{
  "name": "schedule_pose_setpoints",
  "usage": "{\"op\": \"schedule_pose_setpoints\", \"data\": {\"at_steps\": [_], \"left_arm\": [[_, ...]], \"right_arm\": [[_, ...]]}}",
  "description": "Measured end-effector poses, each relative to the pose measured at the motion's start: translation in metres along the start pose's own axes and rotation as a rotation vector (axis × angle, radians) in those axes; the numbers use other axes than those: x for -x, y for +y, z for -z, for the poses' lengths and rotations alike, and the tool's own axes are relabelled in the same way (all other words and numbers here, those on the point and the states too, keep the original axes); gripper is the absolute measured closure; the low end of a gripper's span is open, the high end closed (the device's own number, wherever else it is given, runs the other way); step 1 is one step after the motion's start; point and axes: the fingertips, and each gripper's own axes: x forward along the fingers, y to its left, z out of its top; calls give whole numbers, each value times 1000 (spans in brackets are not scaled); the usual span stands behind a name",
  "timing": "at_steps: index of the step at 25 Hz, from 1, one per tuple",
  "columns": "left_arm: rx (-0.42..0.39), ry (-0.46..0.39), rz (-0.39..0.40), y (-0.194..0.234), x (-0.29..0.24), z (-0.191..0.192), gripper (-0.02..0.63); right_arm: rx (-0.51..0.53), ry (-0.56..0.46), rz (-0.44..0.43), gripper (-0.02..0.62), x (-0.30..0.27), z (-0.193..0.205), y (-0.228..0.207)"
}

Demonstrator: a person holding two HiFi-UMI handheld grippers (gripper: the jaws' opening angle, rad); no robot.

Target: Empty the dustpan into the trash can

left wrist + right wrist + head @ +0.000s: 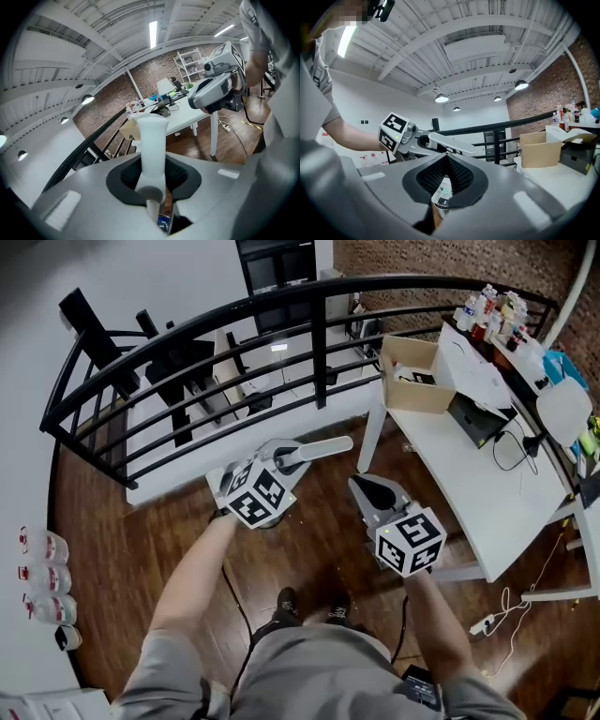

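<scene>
- Left gripper [152, 180] fingers pinch a white handle [152, 140] that juts forward beyond them, likely for carrying.
- Right gripper [445, 164] fingers are pressed together, empty, free alongside.

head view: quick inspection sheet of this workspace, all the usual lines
surface: dark wood floor; white table at the right
job's things: white handle only; its pan end and a trash can are not seen
clutter: cardboard box and bottles on the table; other bottles at far left
grippers: left tongs shut on the white handle; right tongs shut, nothing between them
cables: black cable on the table; power strip with a white lead on the floor
surroundings: curved black railing; brick wall
</scene>
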Motion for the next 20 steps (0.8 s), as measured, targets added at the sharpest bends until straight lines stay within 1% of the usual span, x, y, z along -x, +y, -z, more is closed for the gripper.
{"op": "schedule_pose_setpoints", "data": {"at_steps": [5,8,16,20], "left_arm": [[0,12,-4,-20,-14,-5,534],[-9,14,-1,-29,-21,-9,534],[-23,2,47,-54,-26,-10,532],[-31,-4,66,-69,-37,-14,531]], "right_arm": [[18,51,8,597,22,12,-20],[24,64,11,597,30,16,-27],[25,83,38,597,43,18,-15],[52,75,58,597,54,11,-23]]}}
